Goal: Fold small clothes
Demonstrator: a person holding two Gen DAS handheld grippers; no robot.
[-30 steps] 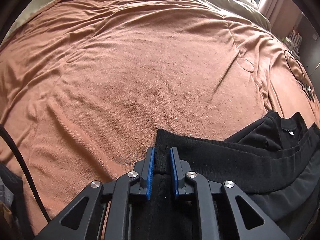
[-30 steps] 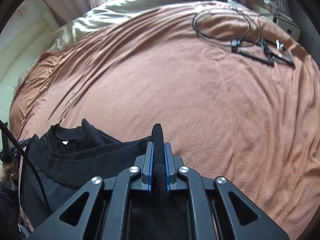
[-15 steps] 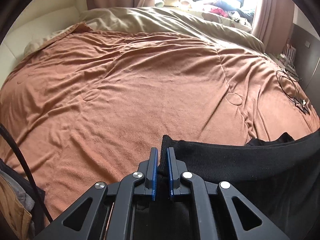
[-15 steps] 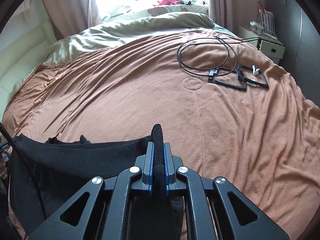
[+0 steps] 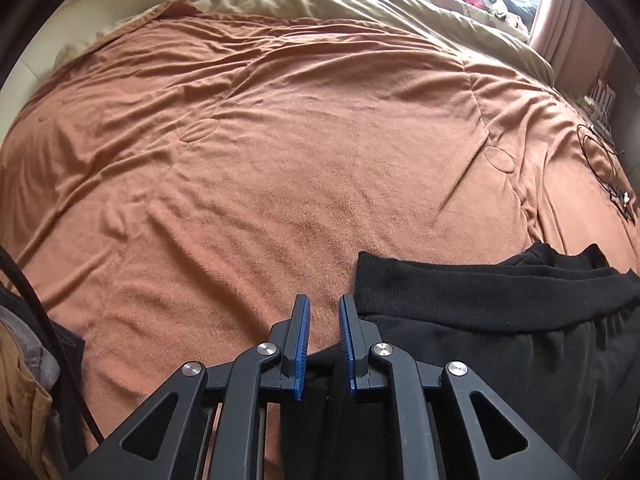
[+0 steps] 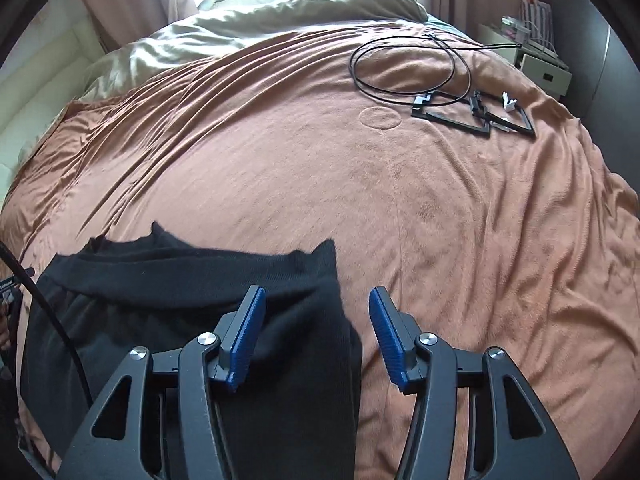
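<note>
Black garment lies on the brown blanket, doubled over, ribbed band along its far edge; a collar edge peeks out beyond the band. Left gripper: jaws narrow and opening, blanket showing between the blue pads, cloth just beside. Right gripper: jaws wide and opening, garment corner under the gap, not pinched. Garment's near part is cut off behind the grippers. Black cable and frames sit well apart on the bed; olive duvet, curtains beyond.
</note>
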